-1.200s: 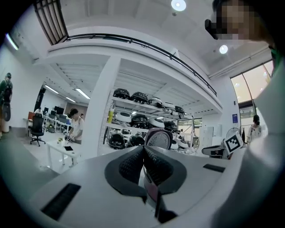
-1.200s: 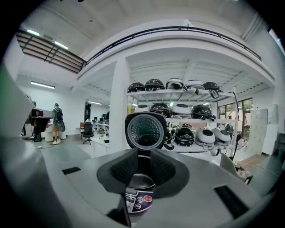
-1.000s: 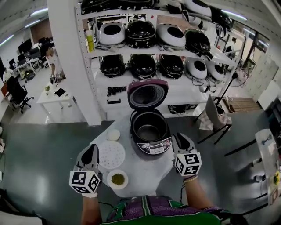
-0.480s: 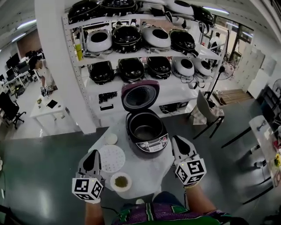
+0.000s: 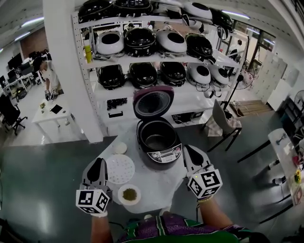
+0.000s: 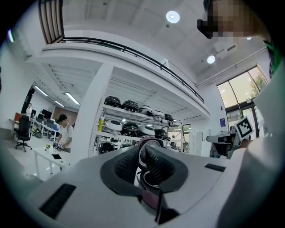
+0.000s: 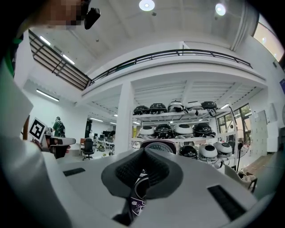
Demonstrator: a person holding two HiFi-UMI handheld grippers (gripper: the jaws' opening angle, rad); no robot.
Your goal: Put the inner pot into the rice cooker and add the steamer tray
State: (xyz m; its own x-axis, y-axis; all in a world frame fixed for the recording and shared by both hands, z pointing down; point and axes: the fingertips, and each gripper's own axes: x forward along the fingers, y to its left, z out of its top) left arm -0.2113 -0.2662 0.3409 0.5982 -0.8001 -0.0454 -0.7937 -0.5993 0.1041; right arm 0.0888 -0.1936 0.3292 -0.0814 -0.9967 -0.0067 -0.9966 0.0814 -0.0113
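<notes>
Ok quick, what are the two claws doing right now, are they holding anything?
Left claw: closed, holding nothing.
Right claw: closed, holding nothing.

Appliance test lab / R&D space w/ open-plan office is indicated. A tall white metal shelving rack is loaded w/ rows of black and white domed rice cookers. Desks w/ monitors and a black swivel office chair are seen at left. A dark-railed mezzanine and round ceiling lights are seen overhead.
</notes>
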